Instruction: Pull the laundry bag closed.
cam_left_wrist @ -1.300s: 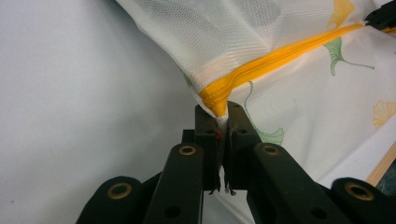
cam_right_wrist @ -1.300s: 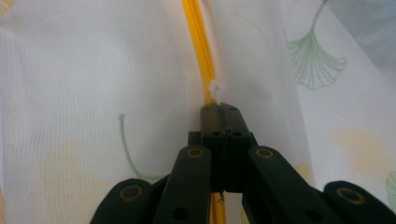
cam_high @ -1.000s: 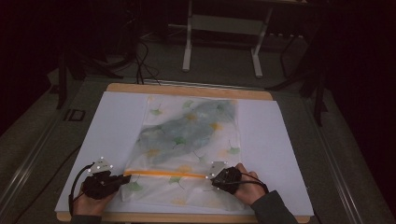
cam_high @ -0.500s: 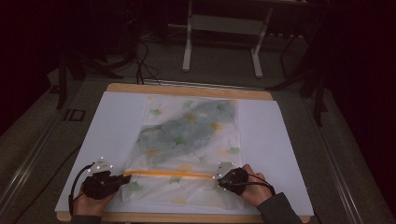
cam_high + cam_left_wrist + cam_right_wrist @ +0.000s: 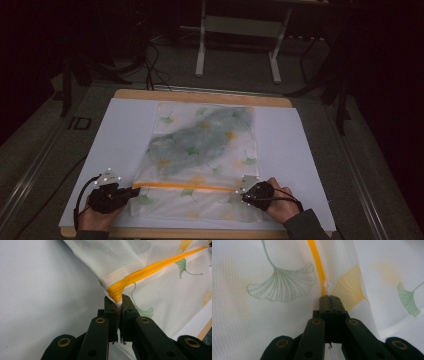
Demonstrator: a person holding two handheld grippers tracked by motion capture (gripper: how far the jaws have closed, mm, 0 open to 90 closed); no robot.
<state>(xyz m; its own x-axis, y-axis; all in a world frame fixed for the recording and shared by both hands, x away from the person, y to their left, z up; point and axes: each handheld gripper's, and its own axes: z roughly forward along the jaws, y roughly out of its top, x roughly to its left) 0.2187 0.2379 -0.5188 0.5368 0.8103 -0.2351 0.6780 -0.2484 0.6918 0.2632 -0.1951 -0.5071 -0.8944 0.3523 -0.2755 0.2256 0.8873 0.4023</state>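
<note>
A white mesh bag [image 5: 205, 145] printed with green and yellow leaves lies flat on the white sheet, with dark clothing showing through it. An orange zipper [image 5: 185, 187] runs across its near end. My left gripper [image 5: 134, 190] is shut on the bag's left corner, at the zipper's end [image 5: 116, 293]; the jaws pinch the mesh there [image 5: 118, 301]. My right gripper [image 5: 243, 196] sits at the zipper's right end. In the right gripper view its jaws [image 5: 331, 298] are shut just below the white zipper pull [image 5: 326, 286], on the tab or the fabric under it.
A white sheet [image 5: 300, 150] covers a wooden board [image 5: 200, 95] whose edge shows at the back and front. Beyond the board are a grey floor, cables [image 5: 150, 65] and metal stand legs [image 5: 202, 45]. A rail [image 5: 35, 165] runs along the left.
My right gripper has slid a little to the right along the zipper line. The left gripper has held its place on the bag's corner.
</note>
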